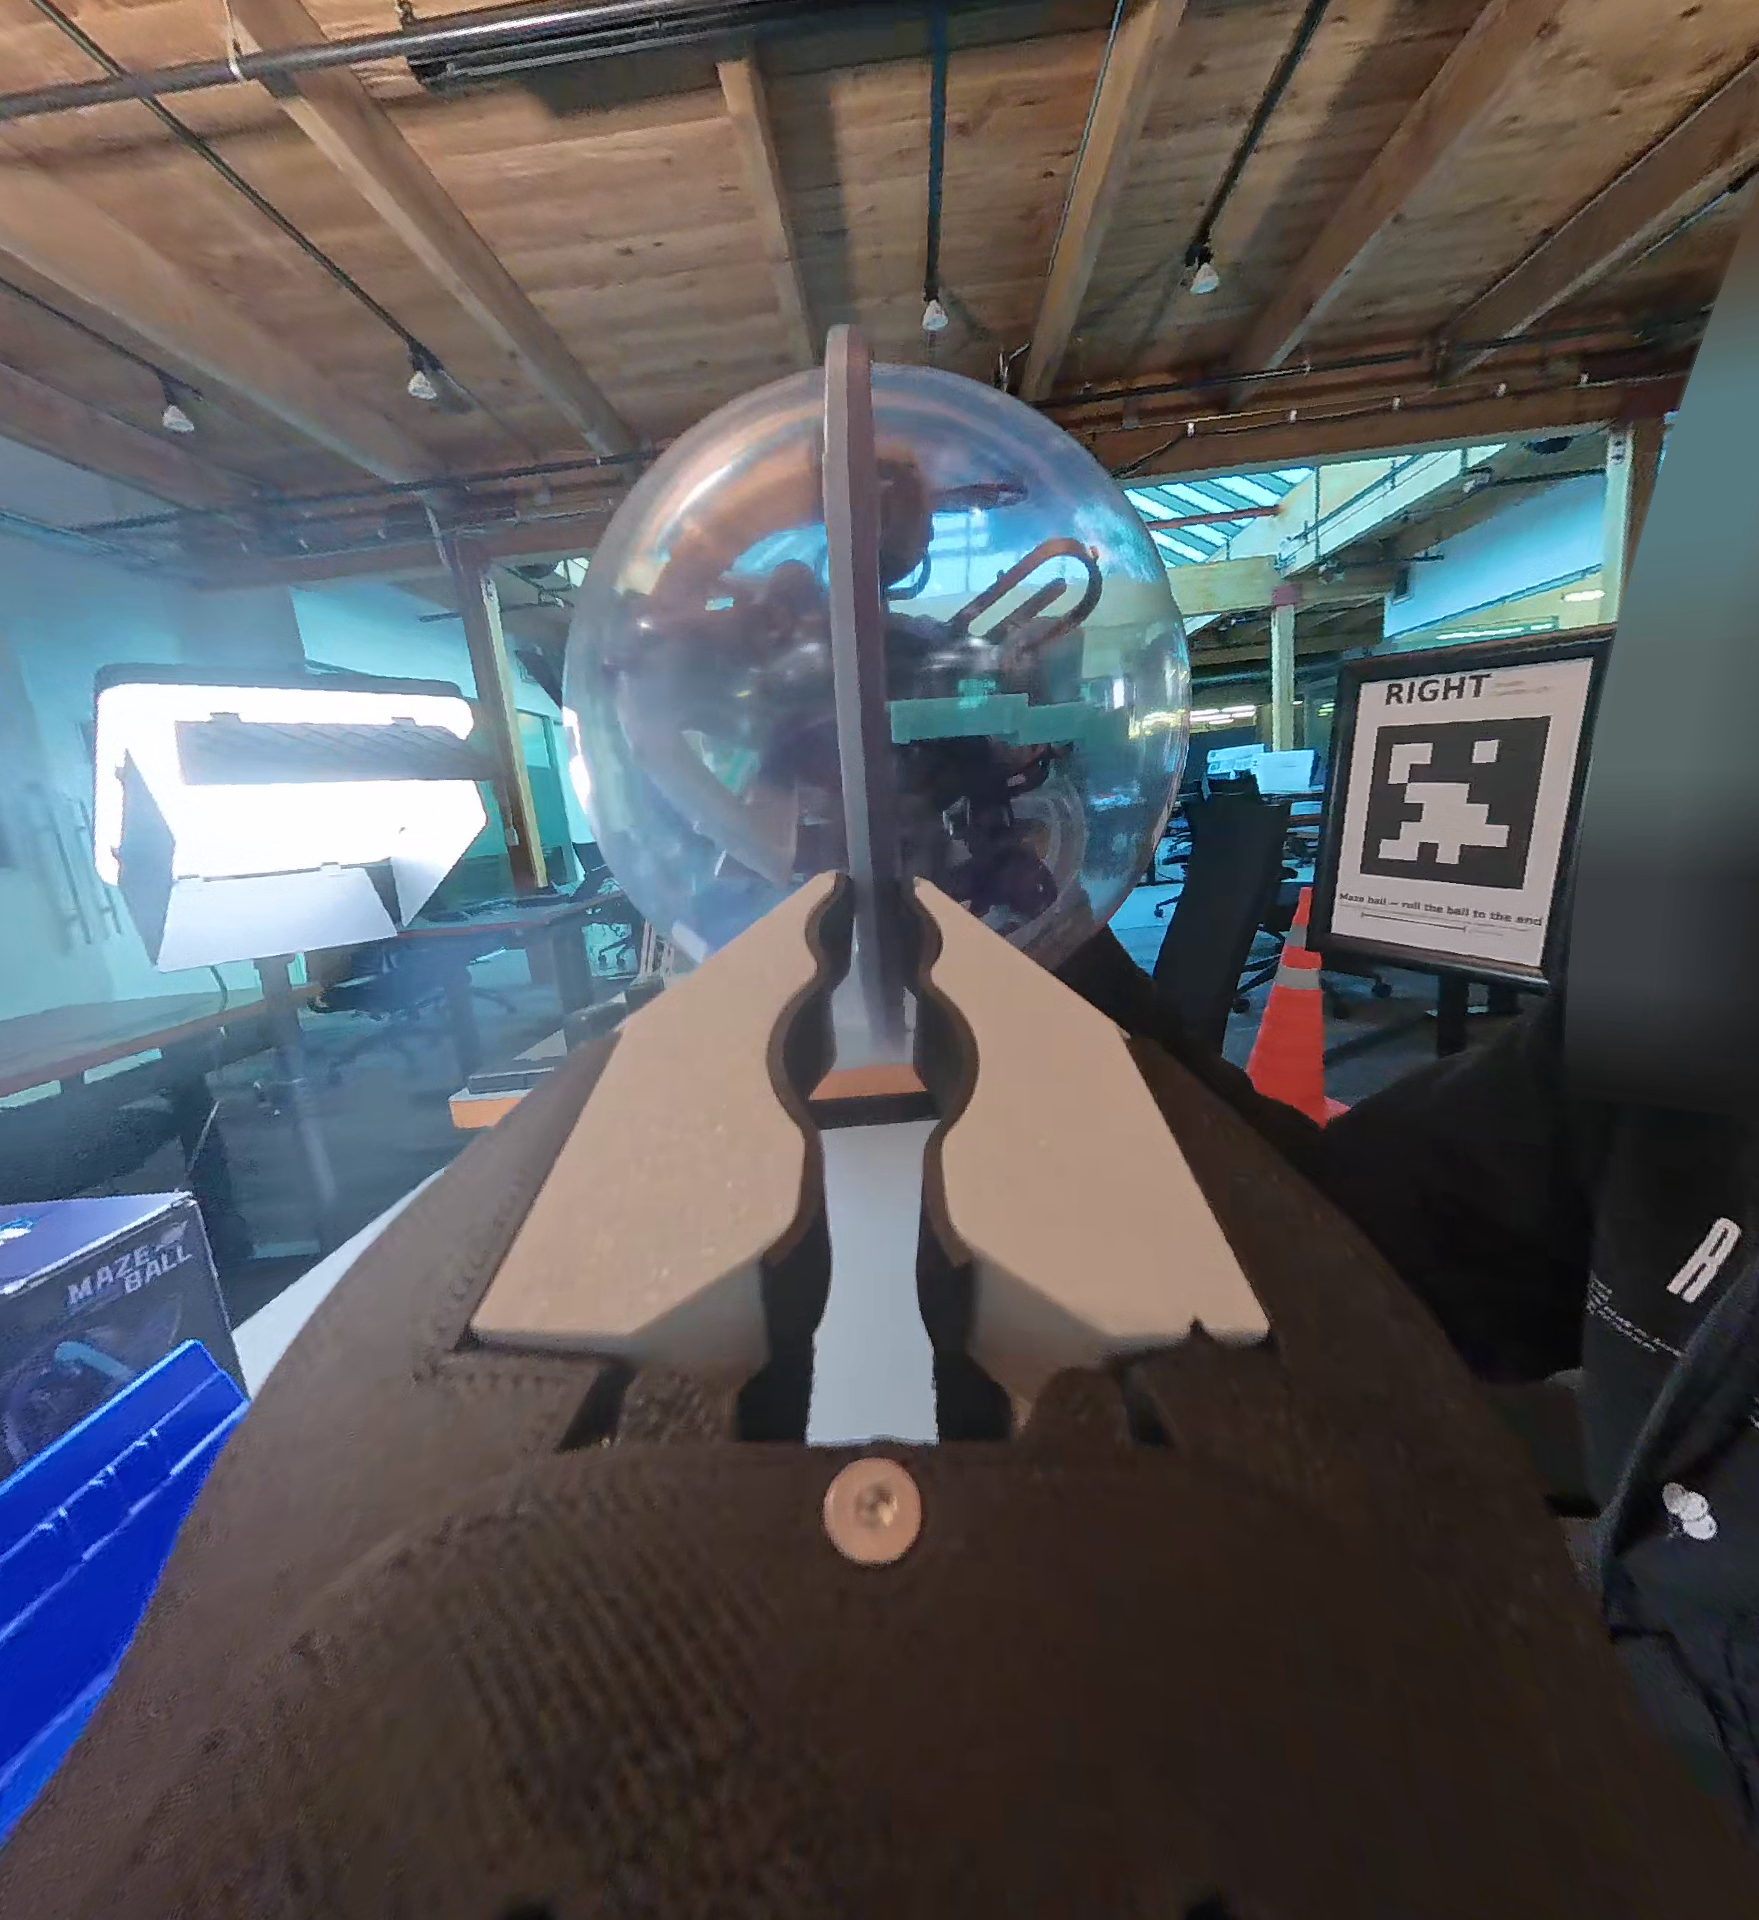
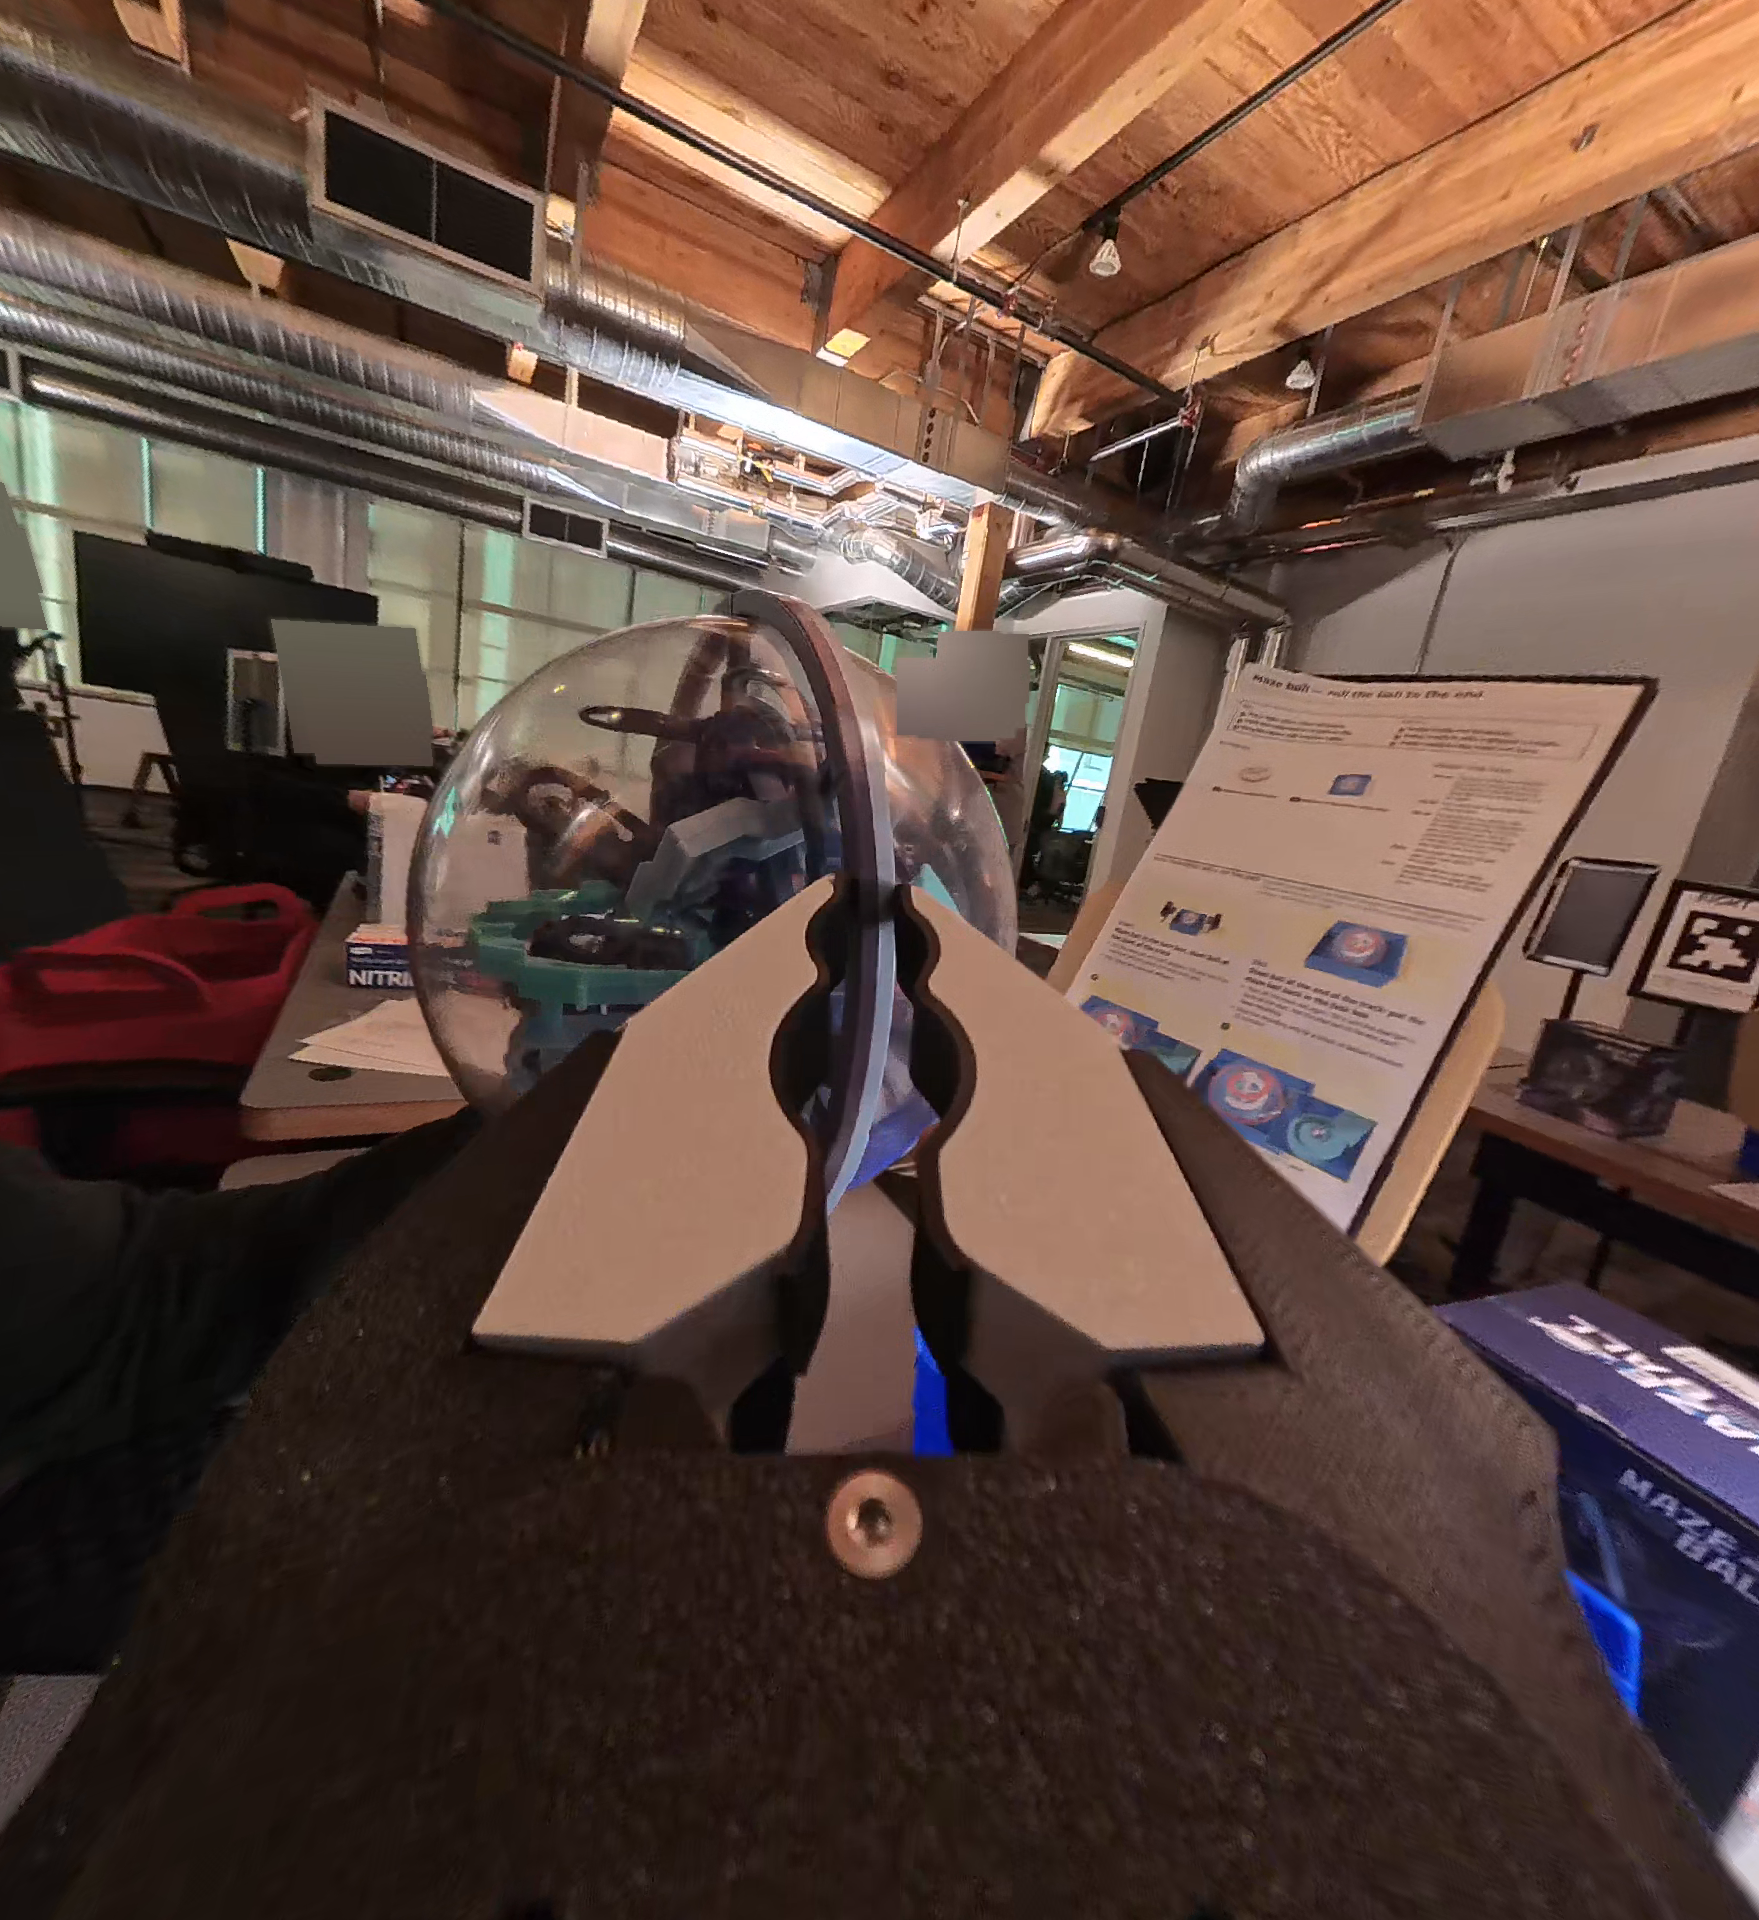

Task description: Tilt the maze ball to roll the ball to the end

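Observation:
The maze ball [image 1: 1010,665] is a clear plastic sphere with dark, orange and teal tracks inside and a flat dark rim around its middle. It is held up in the air. My left gripper [image 1: 877,883] is shut on that rim, which stands upright between its grey fingers. The maze ball also shows in the right wrist view [image 2: 605,831], tilted, with a teal platform low inside. My right gripper [image 2: 867,883] is shut on the rim from the other side. I cannot make out the small ball inside.
A blue bin [image 1: 44,1579] and a maze ball box [image 1: 64,1309] sit low at left. An orange cone [image 1: 1296,1008] and a marker sign [image 1: 1457,810] stand at right. An instruction board [image 2: 1353,935], another box [image 2: 1685,1475], a red bag [image 2: 137,987] and tables [image 2: 335,1081] surround me.

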`<state>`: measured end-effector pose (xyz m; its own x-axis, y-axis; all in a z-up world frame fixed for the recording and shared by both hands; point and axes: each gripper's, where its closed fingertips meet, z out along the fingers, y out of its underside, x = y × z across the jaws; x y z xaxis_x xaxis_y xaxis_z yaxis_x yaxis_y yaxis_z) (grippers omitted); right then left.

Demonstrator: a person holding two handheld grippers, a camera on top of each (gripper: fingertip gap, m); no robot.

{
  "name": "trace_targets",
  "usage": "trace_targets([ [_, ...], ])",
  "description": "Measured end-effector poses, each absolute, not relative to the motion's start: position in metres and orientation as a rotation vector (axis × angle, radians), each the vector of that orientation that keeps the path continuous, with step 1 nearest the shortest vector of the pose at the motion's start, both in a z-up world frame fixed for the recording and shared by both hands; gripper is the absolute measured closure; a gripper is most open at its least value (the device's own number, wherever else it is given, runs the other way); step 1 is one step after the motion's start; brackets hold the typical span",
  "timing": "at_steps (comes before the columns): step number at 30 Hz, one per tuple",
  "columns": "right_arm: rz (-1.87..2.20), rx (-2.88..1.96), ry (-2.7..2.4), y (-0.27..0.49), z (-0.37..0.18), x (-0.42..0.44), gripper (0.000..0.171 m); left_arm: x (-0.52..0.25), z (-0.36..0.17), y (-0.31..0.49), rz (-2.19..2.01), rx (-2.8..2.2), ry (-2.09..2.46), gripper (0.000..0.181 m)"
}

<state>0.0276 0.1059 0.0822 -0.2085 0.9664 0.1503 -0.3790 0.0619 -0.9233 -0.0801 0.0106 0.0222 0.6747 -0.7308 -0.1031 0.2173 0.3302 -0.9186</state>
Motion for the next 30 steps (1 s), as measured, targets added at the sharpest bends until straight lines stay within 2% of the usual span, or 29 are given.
trace_targets([
  [13, 1.31, -0.655, -1.07, 0.106, 0.082, 0.021, 0.171, -0.072, 0.051, -0.021, -0.424, -0.997, 0.615, 0.174],
  [26, 1.615, -0.532, -1.087, 0.089, 0.075, 0.01, 0.171, -0.081, 0.064, -0.045, -0.379, -0.927, 0.663, 0.174],
  [30, 1.617, -0.553, -1.106, 0.091, 0.064, 0.0, 0.171, -0.093, 0.062, -0.041, -0.486, -0.922, 0.61, 0.174],
])
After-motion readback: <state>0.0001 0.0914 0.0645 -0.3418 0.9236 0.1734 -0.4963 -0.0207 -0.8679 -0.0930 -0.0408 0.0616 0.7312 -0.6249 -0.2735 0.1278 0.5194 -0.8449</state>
